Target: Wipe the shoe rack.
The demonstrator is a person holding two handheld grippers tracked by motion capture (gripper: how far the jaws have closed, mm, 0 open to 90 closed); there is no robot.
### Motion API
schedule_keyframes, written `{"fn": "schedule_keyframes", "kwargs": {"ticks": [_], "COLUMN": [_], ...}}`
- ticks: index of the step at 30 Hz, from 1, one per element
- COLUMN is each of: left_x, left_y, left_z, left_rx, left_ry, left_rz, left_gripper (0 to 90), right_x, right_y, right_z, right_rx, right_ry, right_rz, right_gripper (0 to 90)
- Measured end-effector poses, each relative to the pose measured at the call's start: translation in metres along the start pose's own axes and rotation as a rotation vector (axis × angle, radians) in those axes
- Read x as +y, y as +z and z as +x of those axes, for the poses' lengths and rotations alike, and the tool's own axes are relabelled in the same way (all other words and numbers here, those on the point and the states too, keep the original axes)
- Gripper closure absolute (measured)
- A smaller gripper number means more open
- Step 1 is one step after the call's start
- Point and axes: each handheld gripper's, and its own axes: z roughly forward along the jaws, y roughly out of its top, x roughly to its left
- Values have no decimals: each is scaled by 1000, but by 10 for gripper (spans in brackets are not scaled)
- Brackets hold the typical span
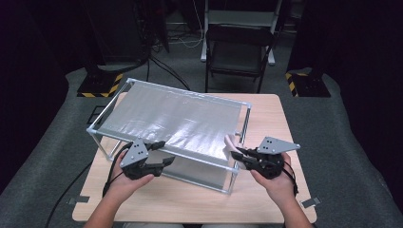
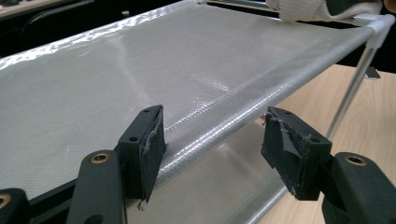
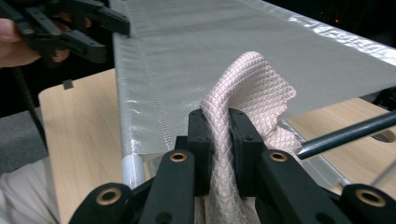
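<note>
1. Gripping a pink waffle-weave cloth [image 3: 243, 93], the right gripper [image 3: 219, 140] has its jaws clamped on the fabric – at the near right corner of the rack's shelf [image 1: 171, 114].
2. The left gripper [image 2: 212, 144] stands with its jaws apart, straddling the shelf's front edge – nothing pinched.
3. The rack sits on the wooden table [image 1: 190, 199].

Wooden table [image 1: 199, 202], black folding chair [image 1: 237, 52], floor cables [image 1: 164, 64]
</note>
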Motion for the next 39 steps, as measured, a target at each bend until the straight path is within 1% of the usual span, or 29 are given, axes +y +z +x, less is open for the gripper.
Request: {"fn": "schedule_keyframes", "kwargs": {"ticks": [2, 3, 4, 5, 7, 11, 13, 15, 16, 17, 18, 19, 20, 21, 23, 24, 26, 27, 28, 29, 32, 34, 37, 39], "left_x": [2, 3, 3, 3, 5, 6, 7, 7, 7, 8, 8, 8, 8, 8, 8, 8, 8, 7, 7, 7, 6, 6, 6, 6], "left_y": [0, 1, 2, 2, 3, 6, 7, 8, 8, 8, 8, 9, 9, 9, 10, 10, 11, 12, 12, 12, 12, 12, 12, 12], "left_z": [-2, -3, -6, -7, -10, -16, -19, -20, -22, -22, -23, -23, -23, -24, -24, -24, -24, -24, -23, -23, -23, -23, -22, -21], "left_rx": [-18, -23, -23, -22, -25, -15, -13, -14, -16, -18, -21, -19, -17, -6, 23, 36, 43, 47, 52, 50, 48, 52, 56, 55], "left_ry": [-18, -18, -32, -35, -40, -15, -30, -24, -30, -24, -26, -30, -32, -30, -13, -12, -11, -9, 1, -4, -7, 1, 0, -6], "left_rz": [3, 6, 3, 6, 7, 12, 5, 8, 3, 7, 6, 6, 4, 8, 13, 16, 15, 13, 11, 12, 12, 14, 14, 11], "left_gripper": [385, 386, 385, 385, 385, 385, 384, 384, 384, 384, 384, 385, 385, 390, 448, 469, 491, 495, 504, 507, 512, 521, 530, 547], "right_x": [0, 1, 1, 1, 2, 3, 3, 4, 4, 4, 4, 4, 4, 4, 5, 5, 5, 5, 4, 3, -2, -6, -16, -25], "right_y": [0, 0, -1, 0, 0, 1, 2, 2, 3, 3, 3, 3, 3, 3, 3, 1, -3, -5, -8, -11, -21, -29, -41, -47], "right_z": [-4, -6, -8, -11, -15, -24, -27, -30, -31, -31, -33, -35, -35, -36, -35, -35, -31, -30, -29, -27, -25, -25, -26, -26], "right_rx": [-14, -23, -29, -29, -34, -54, -65, -73, -76, -79, -85, -82, -79, -81, -93, -109, -136, -137, -144, -139, -163, -176, -197, -202], "right_ry": [3, 3, 4, 2, 11, 9, 17, 16, 17, 20, 14, 12, 24, 33, 51, 41, 30, 18, 18, 18, 38, 47, 74, 100], "right_rz": [4, 1, 7, 5, 8, 9, 10, 11, 11, 12, 13, 11, 8, 6, 3, 2, -5, -9, -8, -4, -14, -21, -20, -20], "right_gripper": [804, 804, 804, 804, 805, 805, 805, 805, 805, 805, 805, 805, 805, 805, 807, 812, 817, 817, 817, 818, 819, 819, 820, 820]}}
